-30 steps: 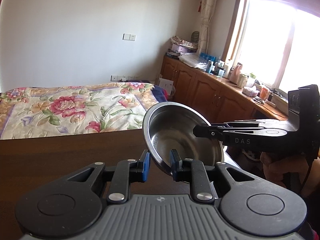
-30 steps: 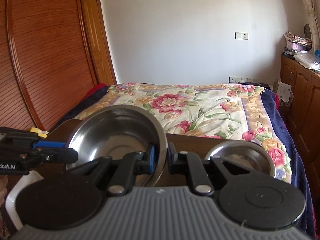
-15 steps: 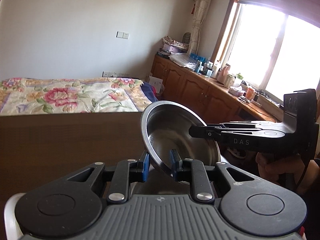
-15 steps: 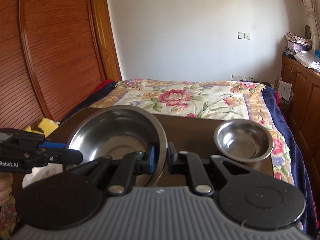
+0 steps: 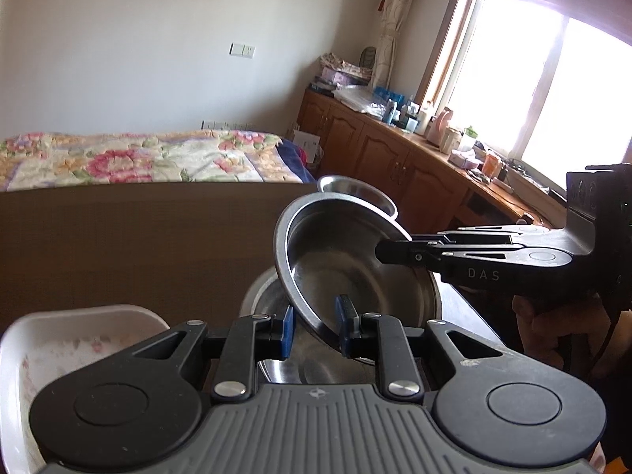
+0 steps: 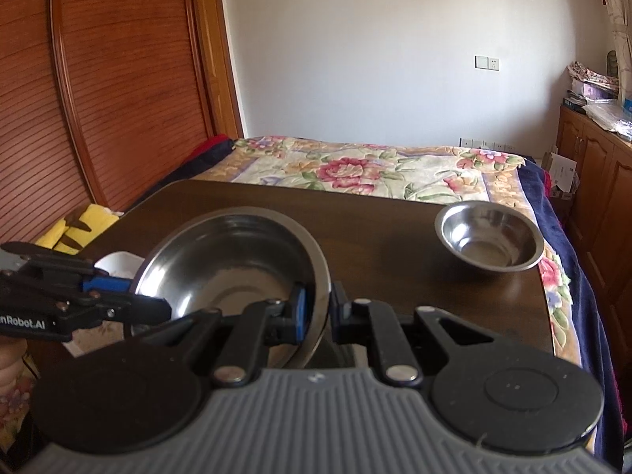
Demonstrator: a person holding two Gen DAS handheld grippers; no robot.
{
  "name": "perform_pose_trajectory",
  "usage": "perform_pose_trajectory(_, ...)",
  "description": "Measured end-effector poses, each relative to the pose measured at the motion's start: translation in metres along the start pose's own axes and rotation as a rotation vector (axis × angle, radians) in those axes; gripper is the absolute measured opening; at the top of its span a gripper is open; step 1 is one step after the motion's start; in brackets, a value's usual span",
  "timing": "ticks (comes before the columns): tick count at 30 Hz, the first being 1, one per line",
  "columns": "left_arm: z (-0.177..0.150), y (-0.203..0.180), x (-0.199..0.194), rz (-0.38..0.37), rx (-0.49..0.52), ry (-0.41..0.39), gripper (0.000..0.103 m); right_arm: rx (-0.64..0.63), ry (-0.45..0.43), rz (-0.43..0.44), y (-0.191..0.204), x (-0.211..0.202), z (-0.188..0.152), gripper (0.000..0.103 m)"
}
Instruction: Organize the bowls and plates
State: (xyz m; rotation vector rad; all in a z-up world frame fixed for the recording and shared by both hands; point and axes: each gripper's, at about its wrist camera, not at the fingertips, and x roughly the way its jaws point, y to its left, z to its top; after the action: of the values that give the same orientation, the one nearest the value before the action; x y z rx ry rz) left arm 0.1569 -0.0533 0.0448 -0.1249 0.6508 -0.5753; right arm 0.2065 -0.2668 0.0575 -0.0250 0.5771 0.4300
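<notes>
Steel bowl (image 5: 339, 260) tilted above table (image 5: 138, 237), rim pinched by left gripper (image 5: 314, 330) at 6 o'clock and right gripper (image 6: 314, 310). Small bowl (image 6: 488, 243) sits at 2 o'clock.

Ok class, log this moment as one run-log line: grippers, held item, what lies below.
left gripper: shut on large steel bowl | right gripper: shut on same bowl | tilted above another steel bowl | small steel bowl: apart on table

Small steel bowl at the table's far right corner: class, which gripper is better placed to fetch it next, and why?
Probably the right gripper: the small steel bowl sits on its side. The left gripper would have to cross over. Both now clamp the large bowl.
</notes>
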Motion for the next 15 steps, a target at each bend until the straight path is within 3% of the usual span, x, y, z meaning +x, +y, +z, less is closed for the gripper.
perform_pose_trajectory(15,-0.015,0.002,0.006,-0.019,0.002,0.058,0.023,-0.022,0.039,-0.011,0.006,0.0,-0.024,0.015)
